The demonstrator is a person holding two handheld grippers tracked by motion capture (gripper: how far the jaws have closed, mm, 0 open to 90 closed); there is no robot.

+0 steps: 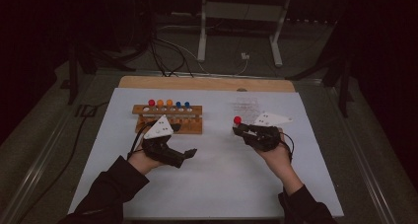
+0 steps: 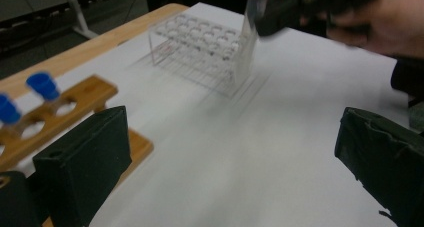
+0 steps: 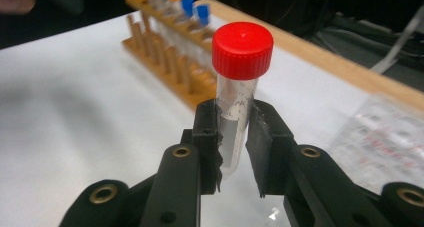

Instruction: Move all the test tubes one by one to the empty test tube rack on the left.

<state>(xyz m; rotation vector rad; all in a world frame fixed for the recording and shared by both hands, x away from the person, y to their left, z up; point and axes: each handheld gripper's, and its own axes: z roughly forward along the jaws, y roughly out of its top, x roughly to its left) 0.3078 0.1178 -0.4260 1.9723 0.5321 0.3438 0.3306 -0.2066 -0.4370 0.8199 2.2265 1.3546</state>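
Note:
My right gripper point(image 3: 234, 119) is shut on a clear tube with a red cap point(image 3: 242, 43), held upright. In the high view the red cap point(image 1: 237, 120) sits at the tip of that gripper point(image 1: 242, 129), right of the table's middle and just in front of a clear plastic rack point(image 1: 246, 105). In the left gripper view the tube point(image 2: 252, 17) hangs beside the clear rack point(image 2: 200, 49). My left gripper point(image 1: 190, 154) is open and empty, in front of a wooden rack point(image 1: 167, 119) that holds tubes with red, orange and blue caps.
A white sheet point(image 1: 217, 174) covers the table, with a wooden edge point(image 1: 207, 83) at the far side. Cables and a metal stand point(image 1: 241, 17) lie on the floor beyond it.

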